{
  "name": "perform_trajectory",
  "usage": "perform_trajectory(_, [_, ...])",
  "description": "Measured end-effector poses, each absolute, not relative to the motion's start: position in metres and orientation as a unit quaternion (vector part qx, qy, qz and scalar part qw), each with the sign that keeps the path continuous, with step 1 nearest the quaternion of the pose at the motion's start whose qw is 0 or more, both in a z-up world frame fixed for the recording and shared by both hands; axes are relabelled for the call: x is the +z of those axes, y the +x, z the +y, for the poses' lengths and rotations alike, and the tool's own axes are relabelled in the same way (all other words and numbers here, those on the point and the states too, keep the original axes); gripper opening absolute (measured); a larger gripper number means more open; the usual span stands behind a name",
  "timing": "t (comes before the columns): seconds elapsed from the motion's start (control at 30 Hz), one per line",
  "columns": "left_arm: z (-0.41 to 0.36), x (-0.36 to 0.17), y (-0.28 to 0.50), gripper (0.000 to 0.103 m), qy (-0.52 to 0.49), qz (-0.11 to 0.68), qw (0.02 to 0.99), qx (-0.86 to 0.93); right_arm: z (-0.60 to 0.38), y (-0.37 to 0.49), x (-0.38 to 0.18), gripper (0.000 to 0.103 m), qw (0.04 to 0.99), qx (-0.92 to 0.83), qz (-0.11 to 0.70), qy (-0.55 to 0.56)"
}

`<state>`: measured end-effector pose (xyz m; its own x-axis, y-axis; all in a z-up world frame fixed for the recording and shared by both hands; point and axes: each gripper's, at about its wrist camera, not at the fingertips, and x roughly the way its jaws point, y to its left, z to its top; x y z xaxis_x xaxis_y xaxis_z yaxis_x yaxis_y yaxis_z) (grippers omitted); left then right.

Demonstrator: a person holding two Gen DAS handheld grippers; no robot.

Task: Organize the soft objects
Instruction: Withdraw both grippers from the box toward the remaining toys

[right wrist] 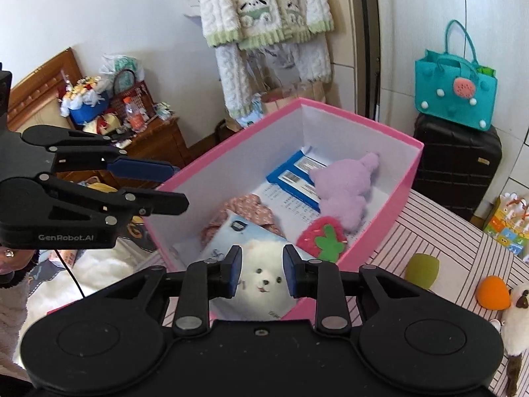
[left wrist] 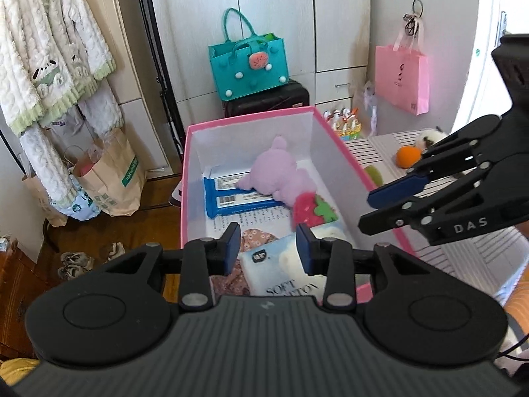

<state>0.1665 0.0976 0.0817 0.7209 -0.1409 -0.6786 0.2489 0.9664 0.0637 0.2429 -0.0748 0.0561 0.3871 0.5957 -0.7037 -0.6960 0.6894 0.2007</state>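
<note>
Left wrist view shows the left gripper [left wrist: 268, 248] above the near end of the pink cardboard box [left wrist: 251, 119], its jaws slightly apart and empty. The right gripper [right wrist: 262, 271] hangs over the same end, jaws likewise a little parted, nothing pinched between them. Below them lies a glossy tissue pack printed with a white puppy [right wrist: 261, 281], on top of a floral cloth [right wrist: 246, 206]. Farther in, a fuzzy lilac plush [left wrist: 276, 172] rests on two blue wrapped packs [left wrist: 231, 195], with a red felt strawberry [right wrist: 322, 236] touching it. On the striped tabletop [right wrist: 439, 231] sit an orange ball [right wrist: 492, 292], an olive-green one [right wrist: 423, 269] and what may be a plush cat [right wrist: 519, 317], well apart from the box.
</note>
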Motion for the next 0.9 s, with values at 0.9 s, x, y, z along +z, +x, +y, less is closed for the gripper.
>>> perform_trajectory(0.9, [0.057, 0.118, 0.081, 0.042, 0.109, 0.318, 0.928, -0.158, -0.147, 0.120, 0.099, 0.049, 0.867, 0.402, 0.274, -0.108])
